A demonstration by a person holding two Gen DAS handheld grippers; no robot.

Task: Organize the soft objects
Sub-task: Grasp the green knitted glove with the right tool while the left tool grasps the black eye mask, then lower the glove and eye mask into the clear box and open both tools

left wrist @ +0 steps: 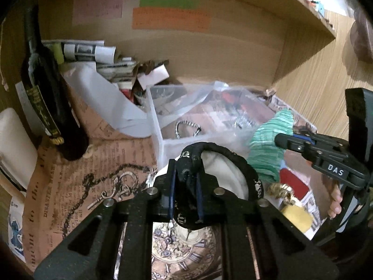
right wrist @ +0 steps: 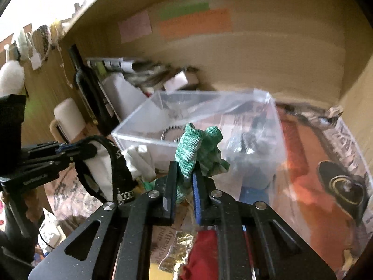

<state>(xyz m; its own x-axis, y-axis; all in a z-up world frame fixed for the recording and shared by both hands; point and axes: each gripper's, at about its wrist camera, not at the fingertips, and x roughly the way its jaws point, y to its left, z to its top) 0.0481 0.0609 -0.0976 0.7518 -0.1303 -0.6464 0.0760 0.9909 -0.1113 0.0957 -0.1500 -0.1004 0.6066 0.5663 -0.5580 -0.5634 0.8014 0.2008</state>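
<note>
Both grippers carry a soft thing, and the step in hand looks like lifting them over the clear box (right wrist: 268,107) and dropping them in.

The left gripper (left wrist: 185,179) has its fingers (left wrist: 171,184) pressed onto the black trim of a white pouch (left wrist: 223,165); the pouch hangs ahead of the fingertips and to their right. The right gripper (right wrist: 184,182) pinches a green knit (right wrist: 193,149), which stands up out of the fingers and flops forward over them.

To do it well, I would keep both pinches firm until each piece is past the box's near wall, just ahead of the fingertips, then raise them enough that the dangling ends clear that rim. Release one at a time, so the two grippers, now close side by side, do not knock together. A metal ring (left wrist: 187,128) already lies inside the box.

The knit is ribbed, mottled green and white, and bunched into folds. The pouch is plain white cloth with a thick black edge that carries small white marks; it sags loosely, so it will likely swing.
</note>
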